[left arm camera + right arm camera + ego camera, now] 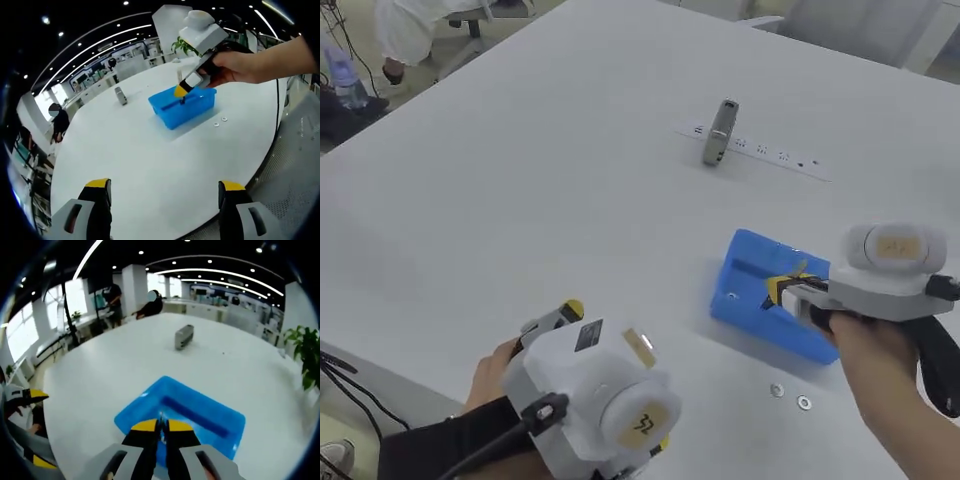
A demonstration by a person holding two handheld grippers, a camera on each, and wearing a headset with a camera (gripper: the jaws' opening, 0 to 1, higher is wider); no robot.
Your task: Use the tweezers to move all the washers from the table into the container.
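A blue container (pixel 760 305) stands on the white table (pixel 520 200). My right gripper (pixel 778 288) hovers over its middle, shut on thin tweezers (pixel 161 421) that point down into the container (pixel 200 415). I cannot tell whether the tweezer tips hold anything. Two small washers (pixel 777 391) (pixel 804 403) lie on the table just in front of the container, under the right hand. From the left gripper view the container (pixel 182 107), the right gripper (pixel 182 91) and the washers (pixel 220 121) lie ahead. My left gripper (pixel 163 189) is open, near the table's front edge, holding nothing.
A white power strip (pixel 760 150) lies at the back of the table with a grey block (pixel 720 130) standing on it. People are beyond the far end of the table (pixel 150 302). A potted plant (pixel 307 355) is at the right.
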